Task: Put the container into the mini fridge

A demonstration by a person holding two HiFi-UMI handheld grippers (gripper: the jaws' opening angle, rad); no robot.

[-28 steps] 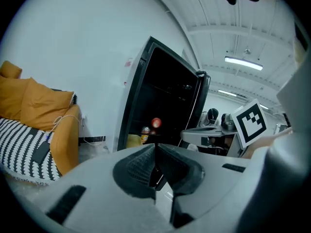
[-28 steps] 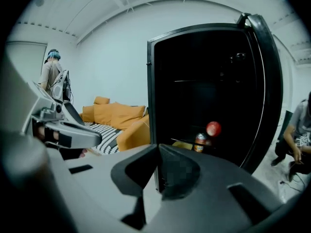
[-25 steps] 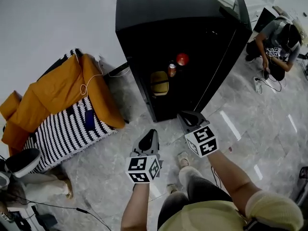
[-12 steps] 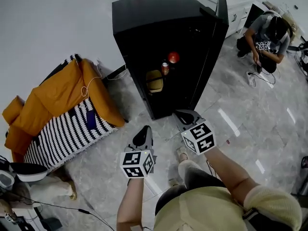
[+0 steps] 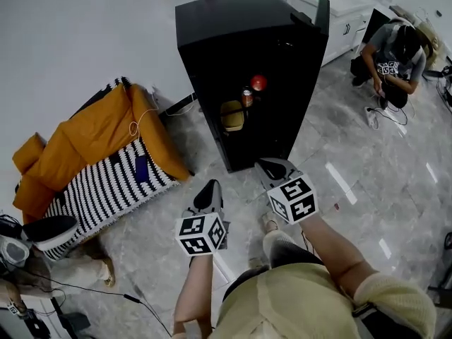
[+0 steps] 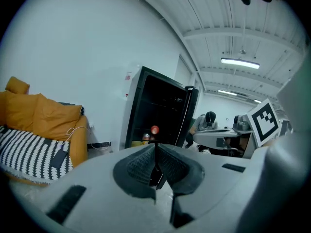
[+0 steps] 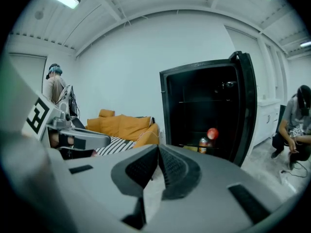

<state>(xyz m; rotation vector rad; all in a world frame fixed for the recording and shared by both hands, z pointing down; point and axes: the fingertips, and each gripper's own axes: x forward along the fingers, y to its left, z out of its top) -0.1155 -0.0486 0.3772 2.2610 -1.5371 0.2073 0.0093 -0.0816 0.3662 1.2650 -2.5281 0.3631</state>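
Note:
The black mini fridge (image 5: 247,27) stands open against the white wall, its door (image 5: 321,20) swung to the right. On its lower shelf sit a yellowish container (image 5: 232,115), a can (image 5: 247,97) and a red ball-like object (image 5: 258,82). My left gripper (image 5: 209,188) hovers over the floor in front of the fridge, jaws shut with nothing between them. My right gripper (image 5: 272,166) is beside it, nearer the fridge base, also shut and empty. The fridge (image 6: 160,108) shows ahead in the left gripper view, and the fridge (image 7: 204,108) also appears in the right gripper view.
An orange cushion (image 5: 92,136) and a black-and-white striped blanket (image 5: 99,189) lie on the floor at the left. A person (image 5: 395,55) crouches at the far right near white cabinets (image 5: 339,13). Cables run along the lower left floor.
The view has shifted slightly; both grippers stay shut in front of the fridge, drifting a little lower and left in the frame. The fridge contents have not moved.

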